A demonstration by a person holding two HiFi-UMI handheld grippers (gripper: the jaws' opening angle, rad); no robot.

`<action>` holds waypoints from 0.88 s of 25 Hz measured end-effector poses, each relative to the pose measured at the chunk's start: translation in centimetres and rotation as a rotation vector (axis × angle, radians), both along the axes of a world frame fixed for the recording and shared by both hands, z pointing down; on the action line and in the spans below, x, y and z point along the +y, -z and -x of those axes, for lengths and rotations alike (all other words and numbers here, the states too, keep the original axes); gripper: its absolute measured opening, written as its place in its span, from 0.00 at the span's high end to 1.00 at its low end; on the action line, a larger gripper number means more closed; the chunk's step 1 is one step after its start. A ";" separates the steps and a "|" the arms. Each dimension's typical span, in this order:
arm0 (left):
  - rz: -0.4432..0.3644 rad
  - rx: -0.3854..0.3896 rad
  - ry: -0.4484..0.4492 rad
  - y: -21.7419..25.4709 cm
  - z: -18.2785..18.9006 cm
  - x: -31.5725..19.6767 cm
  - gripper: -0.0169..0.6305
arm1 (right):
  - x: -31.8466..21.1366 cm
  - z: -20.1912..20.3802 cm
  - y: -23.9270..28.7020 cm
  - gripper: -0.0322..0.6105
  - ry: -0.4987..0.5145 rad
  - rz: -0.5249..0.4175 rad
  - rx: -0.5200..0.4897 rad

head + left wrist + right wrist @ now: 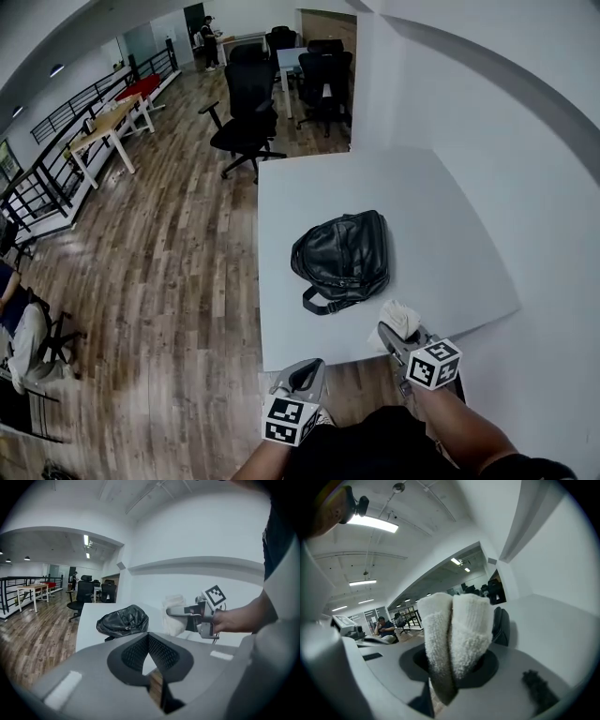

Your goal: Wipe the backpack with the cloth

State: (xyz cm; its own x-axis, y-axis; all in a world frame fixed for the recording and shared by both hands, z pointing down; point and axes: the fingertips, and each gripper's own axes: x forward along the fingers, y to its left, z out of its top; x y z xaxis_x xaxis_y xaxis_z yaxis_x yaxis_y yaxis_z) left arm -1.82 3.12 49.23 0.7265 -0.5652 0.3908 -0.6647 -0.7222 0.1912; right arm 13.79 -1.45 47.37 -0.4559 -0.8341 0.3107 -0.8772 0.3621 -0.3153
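A black leather backpack (342, 255) lies flat near the middle of the white table (450, 234). My right gripper (394, 339) hovers at the table's front edge, just short of the backpack, and is shut on a folded white cloth (401, 319). In the right gripper view the cloth (454, 630) fills the jaws, with the backpack (502, 626) partly hidden behind it. My left gripper (305, 373) is low, off the table's front edge, shut on nothing. The left gripper view shows the left gripper (148, 641), the backpack (123, 619), and the right gripper (180, 612) with the cloth (174, 618).
A white wall (525, 141) runs along the table's right side. Black office chairs (246, 103) stand beyond the table's far end on the wooden floor (159, 253). A seated person (19, 328) is at the far left, and wooden tables (108, 127) and a railing stand further back.
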 end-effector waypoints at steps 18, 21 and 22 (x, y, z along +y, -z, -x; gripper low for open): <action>-0.025 0.086 0.175 5.0 -8.2 9.7 0.97 | 15.8 -5.0 2.1 0.79 0.180 -0.011 -0.035; -0.041 0.055 0.153 5.3 -9.1 11.2 0.97 | 17.3 -5.6 1.7 0.79 0.201 -0.006 -0.034; -0.042 0.048 0.151 5.2 -9.1 11.5 0.97 | 17.5 -5.5 1.6 0.79 0.210 -0.007 -0.032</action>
State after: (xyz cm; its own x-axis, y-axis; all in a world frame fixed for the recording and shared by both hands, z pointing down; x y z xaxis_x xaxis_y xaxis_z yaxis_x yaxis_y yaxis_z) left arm 7.26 14.58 44.04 0.6492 -0.6847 0.3313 -0.7573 -0.6225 0.1973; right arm 19.33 16.06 45.82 -0.6293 -0.7222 0.2872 -0.7719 0.5380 -0.3387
